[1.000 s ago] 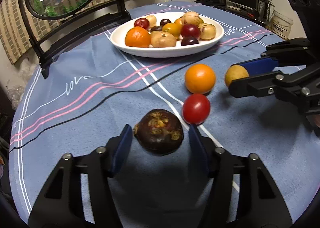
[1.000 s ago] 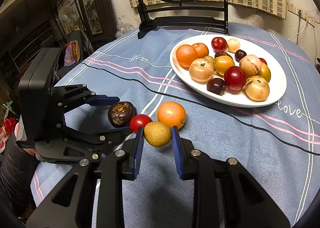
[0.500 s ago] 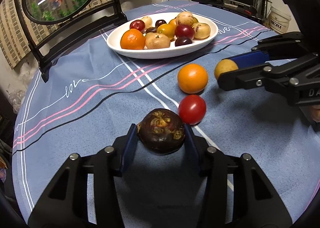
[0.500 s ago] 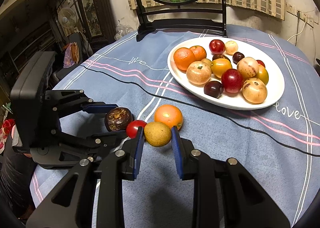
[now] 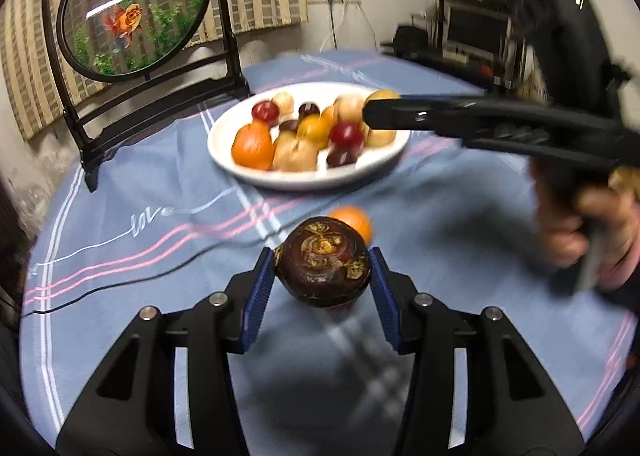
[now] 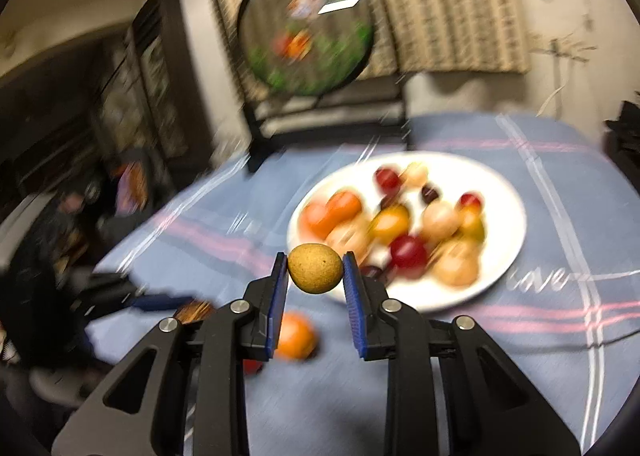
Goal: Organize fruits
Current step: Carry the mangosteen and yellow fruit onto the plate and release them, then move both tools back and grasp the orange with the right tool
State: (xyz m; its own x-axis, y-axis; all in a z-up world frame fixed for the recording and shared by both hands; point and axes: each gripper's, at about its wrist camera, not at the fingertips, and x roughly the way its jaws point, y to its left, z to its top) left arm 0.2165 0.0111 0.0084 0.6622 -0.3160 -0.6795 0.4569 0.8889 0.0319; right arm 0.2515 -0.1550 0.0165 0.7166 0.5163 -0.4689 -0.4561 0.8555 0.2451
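Note:
My left gripper (image 5: 322,268) is shut on a dark purple mangosteen (image 5: 323,261) and holds it above the blue tablecloth. My right gripper (image 6: 315,268) is shut on a small yellow-brown fruit (image 6: 315,267), lifted in front of the white plate (image 6: 508,232) of mixed fruits. In the left wrist view the right gripper (image 5: 384,112) reaches over the plate (image 5: 224,144) with the yellow fruit (image 5: 380,96) at its tip. An orange (image 5: 354,221) lies on the cloth behind the mangosteen; it also shows in the right wrist view (image 6: 295,336). A red fruit (image 6: 253,366) peeks out beside it.
A black stand with a round goldfish panel (image 5: 134,8) stands behind the plate at the table's far edge. A person's hand (image 5: 600,232) holds the right gripper at the right. Dark furniture (image 6: 132,88) lies beyond the table's left side.
Both grippers have lifted their fruits off the cloth. The right gripper has swung up and toward the plate with the yellow fruit. The left gripper has raised the mangosteen; the views are motion-blurred.

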